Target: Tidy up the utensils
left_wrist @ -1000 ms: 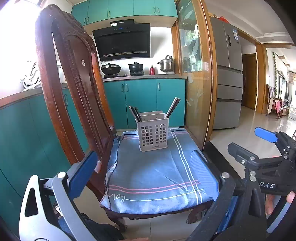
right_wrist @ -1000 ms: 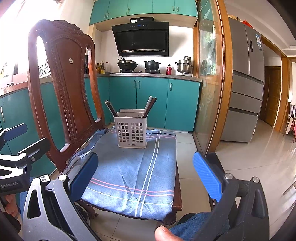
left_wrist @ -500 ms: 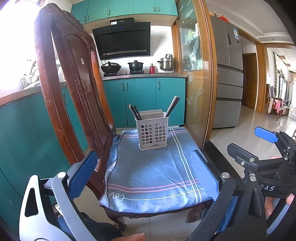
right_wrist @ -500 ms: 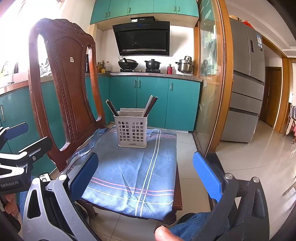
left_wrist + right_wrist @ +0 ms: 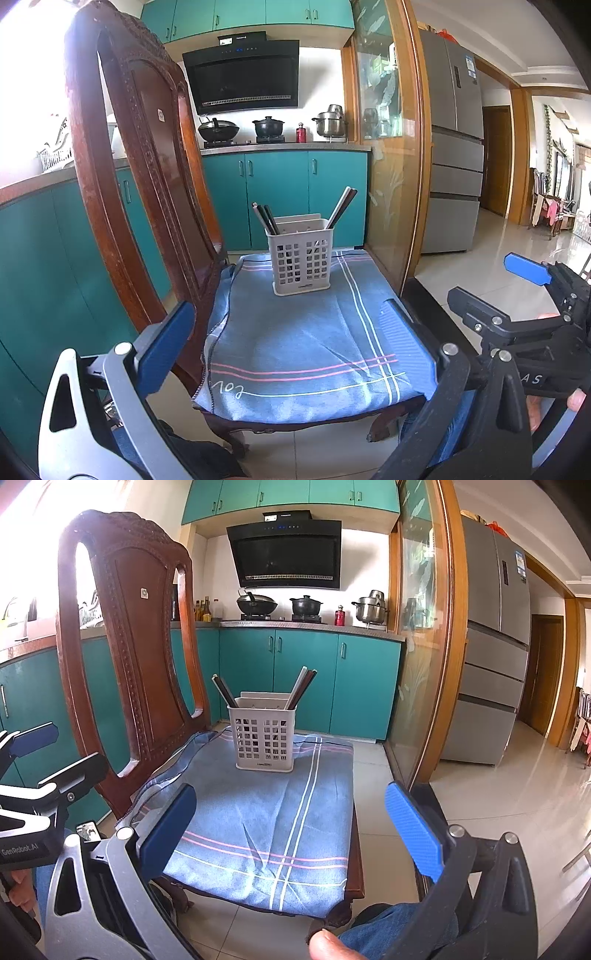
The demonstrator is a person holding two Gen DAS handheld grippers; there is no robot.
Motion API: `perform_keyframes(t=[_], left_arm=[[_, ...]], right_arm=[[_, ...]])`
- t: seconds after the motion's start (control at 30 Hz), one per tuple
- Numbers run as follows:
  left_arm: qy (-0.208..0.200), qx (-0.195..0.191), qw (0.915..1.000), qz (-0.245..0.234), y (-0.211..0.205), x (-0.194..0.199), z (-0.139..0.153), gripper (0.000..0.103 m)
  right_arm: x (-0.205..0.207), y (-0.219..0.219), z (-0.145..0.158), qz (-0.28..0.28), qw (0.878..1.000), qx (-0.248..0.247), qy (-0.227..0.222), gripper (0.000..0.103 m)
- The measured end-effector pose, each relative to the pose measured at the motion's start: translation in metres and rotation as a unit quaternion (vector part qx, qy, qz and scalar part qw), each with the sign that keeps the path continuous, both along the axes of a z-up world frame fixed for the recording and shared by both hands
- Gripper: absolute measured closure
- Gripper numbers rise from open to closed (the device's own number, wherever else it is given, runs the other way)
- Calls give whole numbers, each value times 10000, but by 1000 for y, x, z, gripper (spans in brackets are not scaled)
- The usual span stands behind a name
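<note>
The utensil basket (image 5: pixel 301 256) stands upright on the cloth-covered chair seat (image 5: pixel 306 350), chopsticks (image 5: pixel 341 206) already inside. Left claw (image 5: pixel 284 350) and right claw (image 5: pixel 291 827) — both wide, empty. Task appears largely complete.

Basket (image 5: pixel 301 258) walls hide the chopsticks' (image 5: pixel 341 208) lower ends.
</note>
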State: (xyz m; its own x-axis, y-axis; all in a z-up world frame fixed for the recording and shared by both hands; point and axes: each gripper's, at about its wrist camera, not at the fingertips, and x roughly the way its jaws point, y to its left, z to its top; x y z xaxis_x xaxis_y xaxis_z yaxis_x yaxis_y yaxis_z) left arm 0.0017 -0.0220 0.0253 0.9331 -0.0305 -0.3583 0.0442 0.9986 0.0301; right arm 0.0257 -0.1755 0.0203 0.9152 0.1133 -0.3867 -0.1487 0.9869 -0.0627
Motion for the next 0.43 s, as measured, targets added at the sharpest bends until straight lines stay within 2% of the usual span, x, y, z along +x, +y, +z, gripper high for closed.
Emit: perform_keyframes(t=[0.17, 0.43], left_arm=[[107, 0, 9999, 8, -1, 5, -5, 3], [497, -28, 9988, 16, 2, 27, -24, 3]], right_arm=[[4, 1, -4, -3, 10000, -16, 76, 3], [18, -1, -17, -1, 9995, -54, 298, 3]])
